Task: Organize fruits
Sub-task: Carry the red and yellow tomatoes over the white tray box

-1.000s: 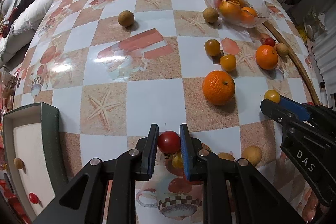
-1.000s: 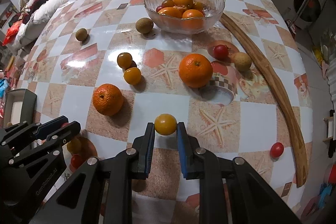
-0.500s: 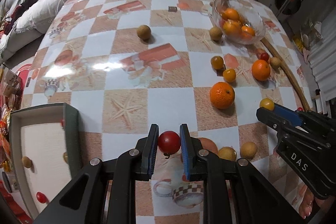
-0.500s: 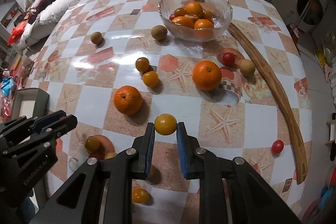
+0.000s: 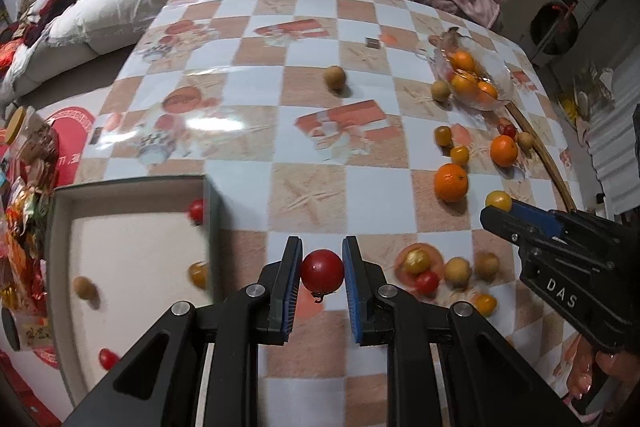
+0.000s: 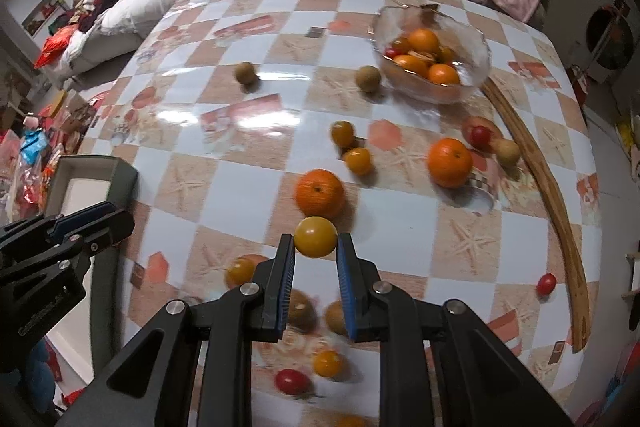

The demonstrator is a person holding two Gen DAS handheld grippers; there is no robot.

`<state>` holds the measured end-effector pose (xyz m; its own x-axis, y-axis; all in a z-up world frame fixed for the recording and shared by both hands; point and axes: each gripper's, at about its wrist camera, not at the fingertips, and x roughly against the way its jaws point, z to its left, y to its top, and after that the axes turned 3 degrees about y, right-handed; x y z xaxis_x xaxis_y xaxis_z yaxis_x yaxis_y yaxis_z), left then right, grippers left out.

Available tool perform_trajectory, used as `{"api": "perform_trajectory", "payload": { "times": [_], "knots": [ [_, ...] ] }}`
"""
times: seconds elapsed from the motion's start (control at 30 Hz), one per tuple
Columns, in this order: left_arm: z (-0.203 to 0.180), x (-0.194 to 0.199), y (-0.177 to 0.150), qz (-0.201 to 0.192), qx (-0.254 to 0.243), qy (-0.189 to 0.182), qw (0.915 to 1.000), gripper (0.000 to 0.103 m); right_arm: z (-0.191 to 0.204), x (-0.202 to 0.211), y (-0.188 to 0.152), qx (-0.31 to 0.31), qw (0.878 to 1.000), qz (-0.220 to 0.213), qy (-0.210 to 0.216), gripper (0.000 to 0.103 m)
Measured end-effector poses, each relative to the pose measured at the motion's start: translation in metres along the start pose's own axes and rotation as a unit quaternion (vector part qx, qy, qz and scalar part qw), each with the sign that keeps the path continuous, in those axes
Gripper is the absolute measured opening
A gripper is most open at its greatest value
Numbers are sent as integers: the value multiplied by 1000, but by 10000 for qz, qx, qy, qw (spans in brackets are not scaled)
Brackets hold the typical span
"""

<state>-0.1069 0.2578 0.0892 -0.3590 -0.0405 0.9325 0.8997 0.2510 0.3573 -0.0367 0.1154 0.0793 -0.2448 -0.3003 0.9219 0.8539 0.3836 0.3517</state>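
Note:
My left gripper (image 5: 322, 271) is shut on a red cherry tomato (image 5: 322, 270) and holds it above the table, just right of a grey box (image 5: 132, 259) that holds a few small fruits. My right gripper (image 6: 316, 239) is shut on a yellow cherry tomato (image 6: 315, 237) and holds it above the table near an orange (image 6: 319, 193). In the left wrist view the right gripper (image 5: 516, 215) shows at the right with the yellow tomato (image 5: 499, 200). A glass bowl (image 6: 472, 75) of oranges stands at the far right.
Loose oranges (image 6: 449, 163), yellow tomatoes (image 6: 358, 160), red tomatoes (image 6: 545, 283) and brown round fruits (image 6: 245, 72) lie scattered on the checkered table. A curved wooden strip (image 6: 552, 187) runs along the right edge. Sofa and clothes lie behind.
Both grippers have risen and pulled back with their tomatoes. The left gripper has swung left, so the grey box now sits closer beside it.

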Motion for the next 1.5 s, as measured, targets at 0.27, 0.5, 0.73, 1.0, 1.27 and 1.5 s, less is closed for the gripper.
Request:
{"api": "perform_trajectory", "payload": {
  "times": [0.27, 0.5, 0.73, 1.0, 1.27, 1.5],
  "knots": [
    [41, 15, -16, -74, 294, 157, 9994, 22, 41, -2, 3, 296, 9994, 27, 178, 23],
    [79, 25, -34, -103, 650, 312, 9973, 22, 84, -5, 7, 647, 9973, 67, 345, 23],
    [126, 34, -58, -91, 1112, 527, 9924, 22, 132, -12, 11, 1022, 9931, 126, 559, 23],
    [176, 38, -95, 23, 1628, 874, 9828, 22, 191, -28, 8, 1434, 9855, 316, 851, 23],
    [210, 26, -128, 240, 1973, 1041, 9745, 22, 242, -58, -8, 1844, 9759, 655, 963, 23],
    [209, 10, -140, 352, 1907, 1061, 9753, 22, 262, -82, -17, 2074, 9705, 887, 853, 23]
  ]
}}
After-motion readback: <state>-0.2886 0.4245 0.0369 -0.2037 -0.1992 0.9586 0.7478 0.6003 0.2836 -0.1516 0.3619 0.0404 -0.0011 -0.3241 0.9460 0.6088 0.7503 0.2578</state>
